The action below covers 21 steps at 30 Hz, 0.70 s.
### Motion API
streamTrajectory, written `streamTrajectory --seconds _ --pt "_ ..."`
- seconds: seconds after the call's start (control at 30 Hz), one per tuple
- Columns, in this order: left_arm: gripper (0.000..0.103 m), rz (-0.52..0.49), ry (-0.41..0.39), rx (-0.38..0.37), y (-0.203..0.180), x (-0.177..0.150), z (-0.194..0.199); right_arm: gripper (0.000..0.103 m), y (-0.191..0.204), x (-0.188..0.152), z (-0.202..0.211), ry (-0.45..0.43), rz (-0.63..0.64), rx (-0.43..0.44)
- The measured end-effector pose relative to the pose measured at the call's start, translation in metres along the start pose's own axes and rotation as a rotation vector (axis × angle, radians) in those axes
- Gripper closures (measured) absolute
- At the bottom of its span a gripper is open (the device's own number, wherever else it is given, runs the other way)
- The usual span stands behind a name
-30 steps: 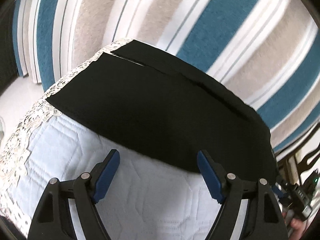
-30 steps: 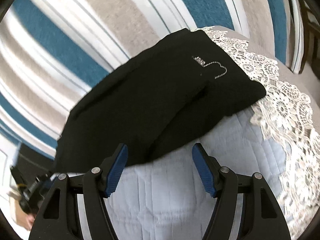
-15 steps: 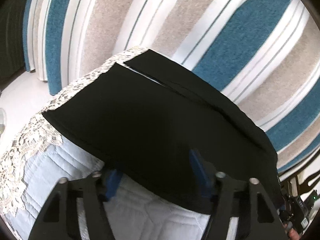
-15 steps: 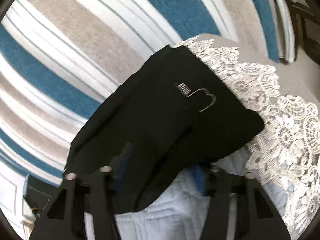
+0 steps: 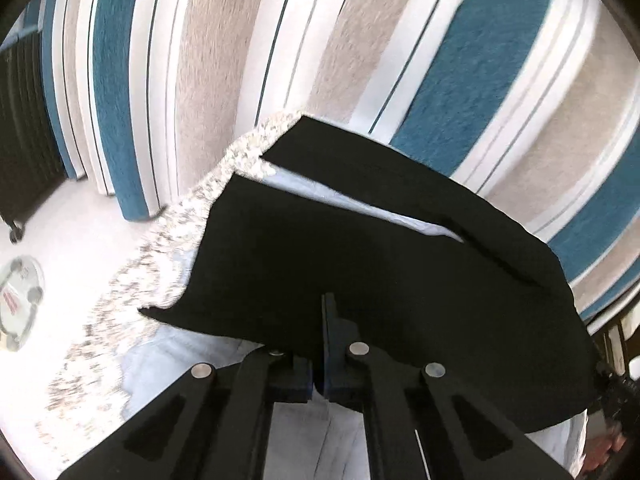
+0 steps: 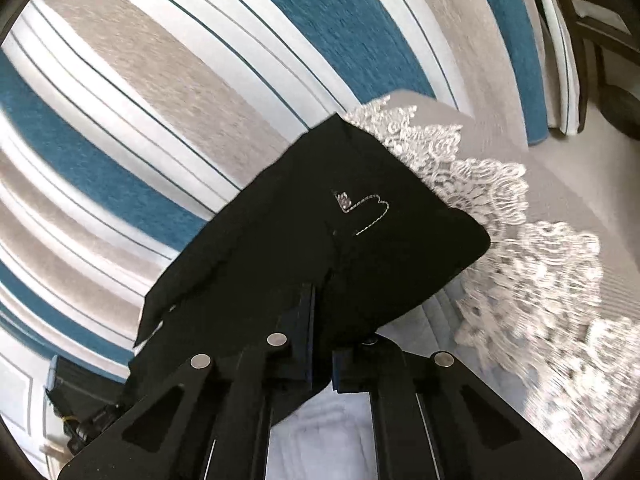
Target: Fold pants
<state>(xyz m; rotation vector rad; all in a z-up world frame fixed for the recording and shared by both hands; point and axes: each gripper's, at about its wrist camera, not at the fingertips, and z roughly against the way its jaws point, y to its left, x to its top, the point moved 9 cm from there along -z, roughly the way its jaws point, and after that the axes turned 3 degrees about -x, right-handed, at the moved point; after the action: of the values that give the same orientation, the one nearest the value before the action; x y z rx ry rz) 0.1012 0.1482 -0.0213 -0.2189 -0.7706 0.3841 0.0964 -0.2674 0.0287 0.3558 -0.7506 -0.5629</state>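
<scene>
A: What changed just now?

B: Both claws were spread a second ago. Now the left gripper (image 5: pixel 320 344) and right gripper (image 6: pixel 322 336) are each pinching the near edge of the black fabric pants (image 5: pixel 360 264), lifting it off the pale blue quilted, lace-trimmed cover (image 5: pixel 160 360).

A: Meaning?

B: Probably the fold starts now, near edge carried over.

A: Any label?

B: Only silver stitched embroidery (image 6: pixel 366 216); no readable writing.

- The pants (image 5: pixel 360 264) lie on the quilt (image 5: pixel 168 364), near its far edge.
- The lace border (image 6: pixel 520 248) lies right of the pants.
- The rug (image 5: pixel 360 40) lies beyond, probably lower.
</scene>
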Motion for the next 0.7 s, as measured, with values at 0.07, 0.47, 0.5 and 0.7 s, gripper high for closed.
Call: streamTrajectory --seconds 0.07,0.47,0.5,0.7 --pt "0.099 0.010 0.001 -0.023 0.005 -0.005 0.017 0.098 -0.002 -0.007 0.020 0.003 -0.005 0.011" --pt "0.099 0.007 0.092 -0.046 0.029 -0.083 0.049 0.101 -0.068 -0.086 0.070 0.102 -0.109 -0.071" --pt "0.099 0.003 0.089 -0.048 0.027 -0.083 0.050 0.101 -0.069 -0.085 0.072 0.103 -0.100 -0.072" --pt "0.095 0.024 0.081 -0.045 0.031 -0.078 0.054 0.100 -0.050 -0.083 0.069 0.104 -0.028 -0.101"
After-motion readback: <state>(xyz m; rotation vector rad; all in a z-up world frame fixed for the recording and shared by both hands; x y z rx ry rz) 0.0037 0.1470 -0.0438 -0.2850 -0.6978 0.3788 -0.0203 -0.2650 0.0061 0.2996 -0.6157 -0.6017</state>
